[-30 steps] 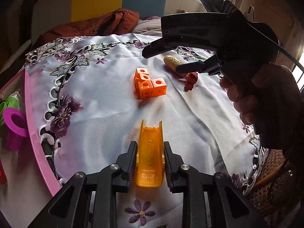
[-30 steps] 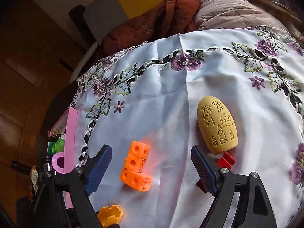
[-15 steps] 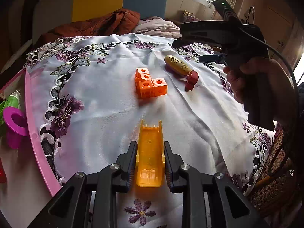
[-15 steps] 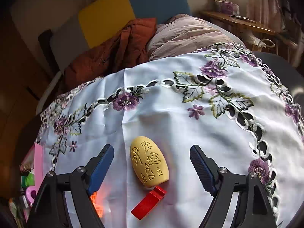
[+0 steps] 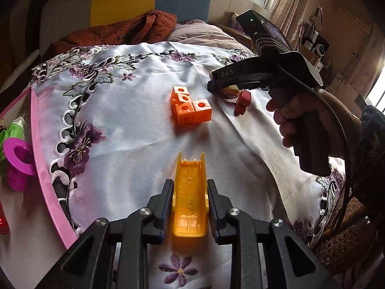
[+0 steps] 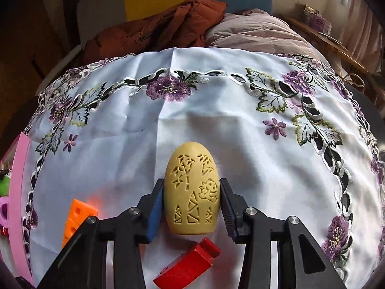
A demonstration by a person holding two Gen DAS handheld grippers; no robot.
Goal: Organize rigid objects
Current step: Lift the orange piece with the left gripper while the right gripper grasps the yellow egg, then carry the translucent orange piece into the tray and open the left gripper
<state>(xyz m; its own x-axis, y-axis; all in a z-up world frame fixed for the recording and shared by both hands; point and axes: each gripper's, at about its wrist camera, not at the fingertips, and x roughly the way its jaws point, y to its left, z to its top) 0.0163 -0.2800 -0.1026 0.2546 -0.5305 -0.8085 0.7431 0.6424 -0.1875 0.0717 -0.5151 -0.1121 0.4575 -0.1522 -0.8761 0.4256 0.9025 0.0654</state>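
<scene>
My left gripper (image 5: 190, 182) is shut on a translucent orange-yellow trough piece (image 5: 190, 202), held low over the white flowered tablecloth (image 5: 134, 130). A cluster of orange cubes (image 5: 190, 106) lies mid-table, also at the lower left of the right wrist view (image 6: 77, 219). My right gripper (image 6: 191, 181) points down at a carved yellow egg (image 6: 192, 192). Its jaws are closing on the egg, and both pads touch its sides. A red block (image 6: 190, 267) lies just below the egg. In the left wrist view the right gripper (image 5: 223, 84) hides most of the egg beside the red block (image 5: 243, 98).
A pink tray edge (image 5: 38, 156) runs along the table's left side, with a magenta ring (image 5: 18, 154) and a green piece (image 5: 16, 130) beyond it. Jackets (image 5: 125, 31) are heaped behind the table. A wicker chair (image 5: 349, 228) stands at the right.
My right gripper swung from over the orange cubes to the egg, dipped down, and its wide jaws closed in on the egg's sides. The left gripper and its trough piece stayed put.
</scene>
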